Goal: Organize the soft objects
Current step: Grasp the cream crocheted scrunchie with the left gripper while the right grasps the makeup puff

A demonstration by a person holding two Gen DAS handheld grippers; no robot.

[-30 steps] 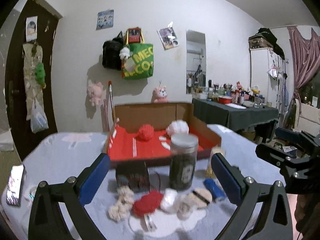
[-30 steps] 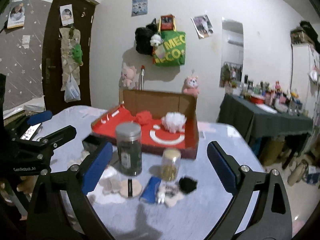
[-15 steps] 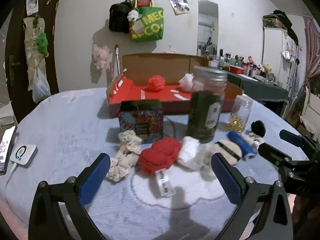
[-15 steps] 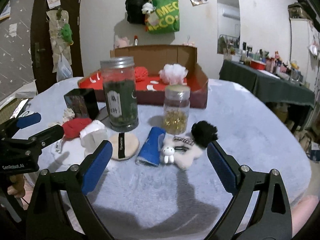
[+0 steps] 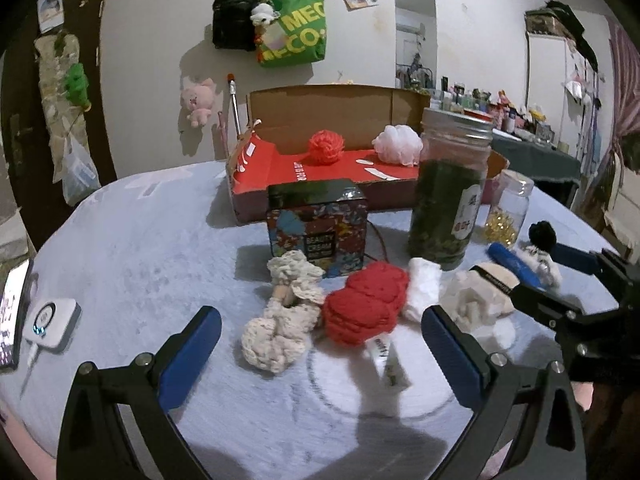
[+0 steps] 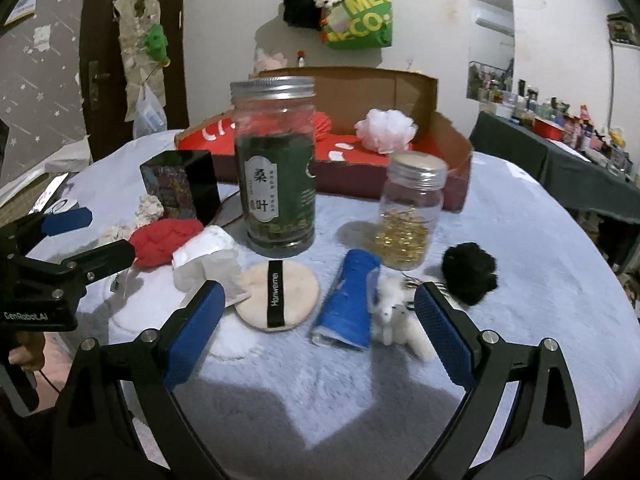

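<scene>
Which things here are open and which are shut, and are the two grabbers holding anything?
Left gripper: open, holding nothing.
Right gripper: open, holding nothing.
Cardboard box: open, flap up, red ball and white puff inside.
Big jar: upright, lid on, dark leaves inside.
Small jar: upright, lid on, gold bits at the bottom.
Patterned tin: lid on.

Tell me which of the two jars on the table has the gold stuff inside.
The smaller clear jar, right of the tall jar. The tall one holds dark green leaves instead.
</scene>
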